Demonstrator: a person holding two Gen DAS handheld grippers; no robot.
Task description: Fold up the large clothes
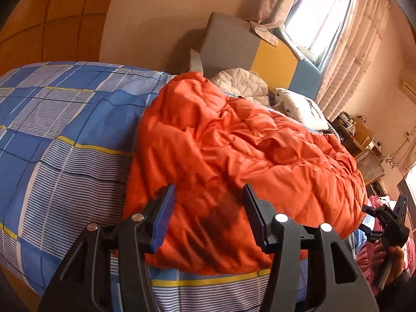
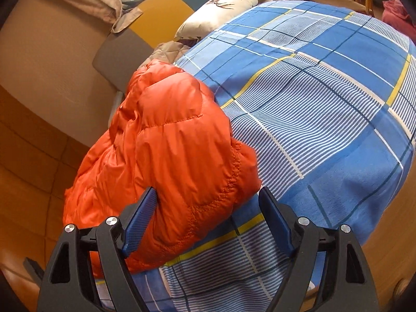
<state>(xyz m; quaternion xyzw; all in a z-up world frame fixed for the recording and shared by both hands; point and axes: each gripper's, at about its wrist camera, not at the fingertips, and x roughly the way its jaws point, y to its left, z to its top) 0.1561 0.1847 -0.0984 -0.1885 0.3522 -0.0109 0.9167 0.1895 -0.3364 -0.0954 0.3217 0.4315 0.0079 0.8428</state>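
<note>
The bed (image 1: 59, 119), under a blue checked sheet, filled both views. On it an orange quilted jacket (image 1: 234, 156) was spread, crumpled, its long axis running from the near edge of the bed up toward the headboard (image 1: 273, 62) and pillow (image 1: 299, 106). In the left wrist view the jacket's near hem was seen to hang slightly over the bed edge, directly ahead of the left gripper (image 1: 208, 213), whose fingers stood apart over the fabric with nothing pinched between them. In the right wrist view a padded corner of the jacket (image 2: 169, 150) lay ahead and a little to the left of the right gripper (image 2: 208, 223); its fingers were held wide apart, one pad beside the stitched edge; whether it touched could not be told, and nothing was clamped. The right gripper could also be seen at the far right of the left view (image 1: 390, 223), held in a hand beyond the jacket's other side. Each gripper was judged about equally near to its own part of the hem, so a two-handed lift seemed likely. Bare sheet lay beside the jacket for folding, and nothing stood in the way. A curtain (image 1: 345, 59) hung behind the headboard.
</note>
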